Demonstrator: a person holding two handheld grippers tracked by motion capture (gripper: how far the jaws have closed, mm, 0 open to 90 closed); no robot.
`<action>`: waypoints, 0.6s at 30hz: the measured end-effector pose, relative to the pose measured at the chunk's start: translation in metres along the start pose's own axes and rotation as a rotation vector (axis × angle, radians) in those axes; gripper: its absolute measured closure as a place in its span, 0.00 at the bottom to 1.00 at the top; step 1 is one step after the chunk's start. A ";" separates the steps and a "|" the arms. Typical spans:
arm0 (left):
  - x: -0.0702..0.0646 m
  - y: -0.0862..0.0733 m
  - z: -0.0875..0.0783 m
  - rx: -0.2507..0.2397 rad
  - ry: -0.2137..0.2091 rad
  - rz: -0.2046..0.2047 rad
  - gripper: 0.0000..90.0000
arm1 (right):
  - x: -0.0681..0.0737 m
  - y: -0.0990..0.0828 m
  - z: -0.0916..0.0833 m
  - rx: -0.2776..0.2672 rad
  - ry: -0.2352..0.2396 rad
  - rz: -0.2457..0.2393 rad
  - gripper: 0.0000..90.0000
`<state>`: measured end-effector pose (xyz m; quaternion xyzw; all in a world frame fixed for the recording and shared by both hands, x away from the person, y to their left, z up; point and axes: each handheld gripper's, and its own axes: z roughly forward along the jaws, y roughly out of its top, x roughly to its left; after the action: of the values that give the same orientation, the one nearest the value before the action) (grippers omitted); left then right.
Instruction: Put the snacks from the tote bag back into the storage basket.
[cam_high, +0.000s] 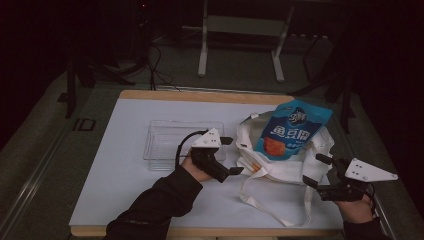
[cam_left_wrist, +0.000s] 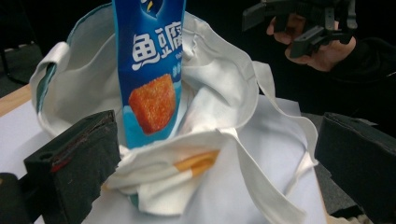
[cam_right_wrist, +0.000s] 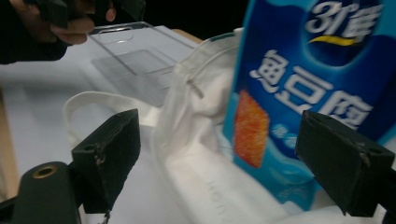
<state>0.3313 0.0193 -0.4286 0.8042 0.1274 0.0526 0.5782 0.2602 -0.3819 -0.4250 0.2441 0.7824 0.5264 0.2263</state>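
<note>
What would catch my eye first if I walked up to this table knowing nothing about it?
Most likely the bright blue snack packet with an orange square printed on it, standing halfway out of a crumpled white cloth tote bag on the right of the white table top. Next, the two black hand-held grippers, left gripper and right gripper, both open on either side of the bag. A clear plastic tray lies left of the bag.

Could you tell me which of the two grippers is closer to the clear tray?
The left gripper: it hovers at the clear tray's right edge, while the right gripper sits beyond the white bag.
</note>
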 end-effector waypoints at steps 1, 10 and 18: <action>0.001 0.001 0.003 0.000 0.011 0.003 0.00 | -0.004 0.001 -0.001 -0.001 -0.009 0.001 0.17; 0.018 0.014 0.034 0.008 0.011 0.004 0.00 | -0.026 -0.003 0.000 0.012 -0.050 0.023 0.18; 0.037 0.032 0.073 0.040 0.035 0.022 0.02 | -0.053 -0.003 0.004 0.019 -0.085 0.055 0.19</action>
<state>0.3890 -0.0474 -0.4243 0.8160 0.1296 0.0703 0.5590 0.3035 -0.4127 -0.4246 0.2896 0.7701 0.5141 0.2425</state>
